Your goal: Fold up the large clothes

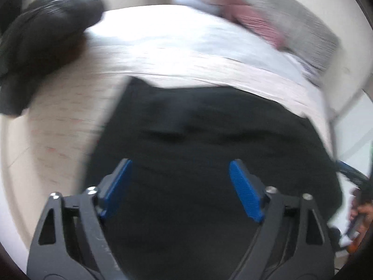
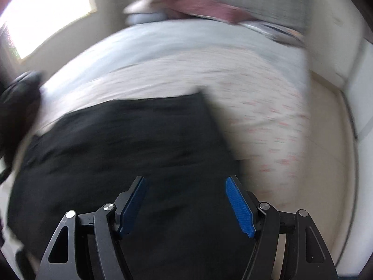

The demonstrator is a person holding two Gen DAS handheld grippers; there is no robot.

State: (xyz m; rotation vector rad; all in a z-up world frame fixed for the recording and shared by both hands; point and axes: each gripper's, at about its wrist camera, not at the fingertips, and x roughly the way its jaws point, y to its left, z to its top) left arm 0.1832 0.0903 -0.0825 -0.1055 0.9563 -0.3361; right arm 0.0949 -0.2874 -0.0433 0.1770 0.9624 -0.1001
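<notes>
My left gripper (image 1: 179,186) hangs with its blue-padded jaws spread wide and nothing between them, above the black cloth garment (image 1: 209,140) that lies flat on the bed (image 1: 70,116). My right gripper (image 2: 186,205) is likewise released, jaws apart and empty, over the same black garment (image 2: 128,144). The garment lies on the near part of the pale bedcover with small red marks (image 2: 268,121), its far corner toward the bed's middle. A heap of dark clothing (image 1: 46,42) sits at the bed's left edge. At the far end of the bed lie a pinkish-red cloth (image 2: 200,4) and a pale pillow (image 2: 142,14), both blurred.
</notes>
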